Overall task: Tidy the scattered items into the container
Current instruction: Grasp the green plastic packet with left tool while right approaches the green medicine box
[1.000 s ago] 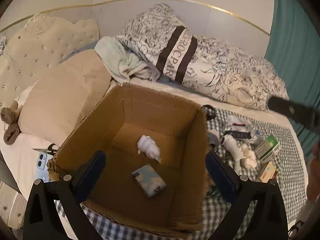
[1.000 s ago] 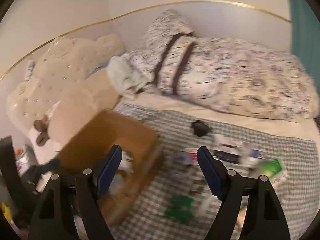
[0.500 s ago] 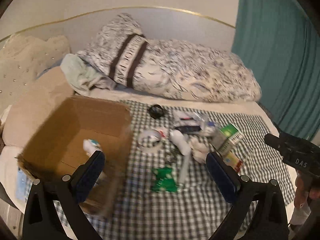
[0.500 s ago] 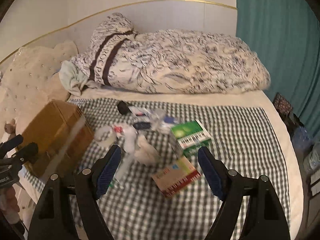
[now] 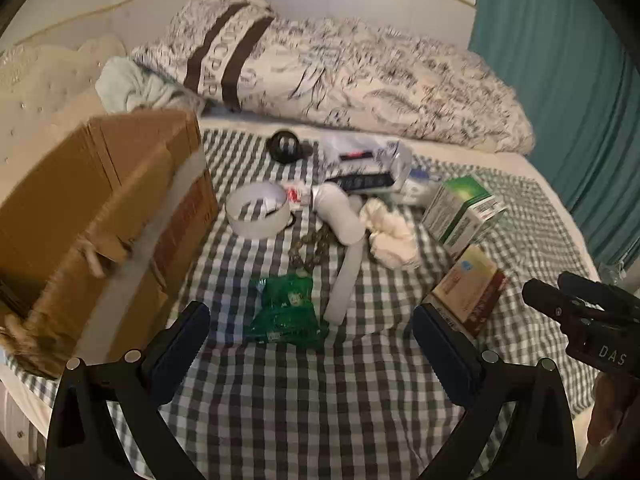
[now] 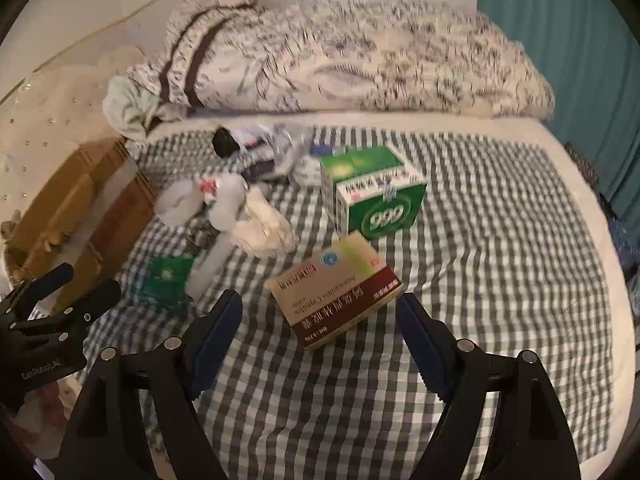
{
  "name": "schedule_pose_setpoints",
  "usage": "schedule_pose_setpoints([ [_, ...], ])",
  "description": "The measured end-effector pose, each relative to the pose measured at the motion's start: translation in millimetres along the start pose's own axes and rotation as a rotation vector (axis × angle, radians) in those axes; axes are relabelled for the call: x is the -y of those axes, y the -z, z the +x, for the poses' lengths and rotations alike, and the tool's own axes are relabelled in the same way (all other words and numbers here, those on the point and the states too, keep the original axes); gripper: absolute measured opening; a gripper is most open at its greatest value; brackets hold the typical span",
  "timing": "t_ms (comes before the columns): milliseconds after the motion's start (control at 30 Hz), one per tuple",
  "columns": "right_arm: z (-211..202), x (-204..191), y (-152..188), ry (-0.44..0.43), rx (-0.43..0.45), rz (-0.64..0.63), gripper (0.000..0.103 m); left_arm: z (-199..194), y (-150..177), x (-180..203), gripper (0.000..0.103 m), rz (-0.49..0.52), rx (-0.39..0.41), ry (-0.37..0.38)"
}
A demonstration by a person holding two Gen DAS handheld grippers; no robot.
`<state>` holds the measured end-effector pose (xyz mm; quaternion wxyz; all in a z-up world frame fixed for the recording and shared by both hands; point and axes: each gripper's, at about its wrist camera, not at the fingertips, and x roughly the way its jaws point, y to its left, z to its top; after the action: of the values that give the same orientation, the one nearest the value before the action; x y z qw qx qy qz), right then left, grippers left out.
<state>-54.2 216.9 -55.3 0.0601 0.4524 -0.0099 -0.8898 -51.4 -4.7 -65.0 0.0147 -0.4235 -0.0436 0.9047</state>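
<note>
A brown cardboard box (image 5: 100, 208) (image 6: 80, 216) stands at the left on the checked blanket. Scattered beside it lie a green foil packet (image 5: 286, 308) (image 6: 168, 276), a tape roll (image 5: 258, 208), a white tube (image 5: 346, 276), a crumpled tissue (image 5: 390, 234) (image 6: 260, 226), a green carton (image 5: 462, 210) (image 6: 372, 192) and a flat beige and maroon box (image 5: 470, 290) (image 6: 336, 288). My left gripper (image 5: 310, 332) is open just short of the green packet. Open too, my right gripper (image 6: 320, 320) hangs just before the beige and maroon box, with nothing between its fingers.
A patterned duvet (image 5: 360, 80) and a striped pillow (image 5: 224, 52) lie along the back. A teal curtain (image 5: 560, 60) hangs at the right. A black round object (image 5: 284, 146) and small packets (image 5: 364, 168) lie behind the pile. The blanket's right half (image 6: 500, 240) is bare.
Both views swung right from the cardboard box to the scattered pile and dropped closer to the blanket. Both grippers stayed open and took hold of nothing.
</note>
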Motion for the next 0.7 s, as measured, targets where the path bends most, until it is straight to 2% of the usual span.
schedule_pose_setpoints([
  [300, 47, 15, -9, 0.028, -0.080, 0.085, 0.079, 47, -1, -10, 0.103, -0.027, -0.044, -0.035],
  [500, 65, 24, -27, 0.072, -0.058, 0.070, 0.079, 74, 3, -17, 0.103, -0.037, -0.079, -0.070],
  [700, 69, 42, -54, 0.108, 0.011, -0.006, 0.079, 94, 6, -23, 0.103, -0.059, -0.117, -0.079],
])
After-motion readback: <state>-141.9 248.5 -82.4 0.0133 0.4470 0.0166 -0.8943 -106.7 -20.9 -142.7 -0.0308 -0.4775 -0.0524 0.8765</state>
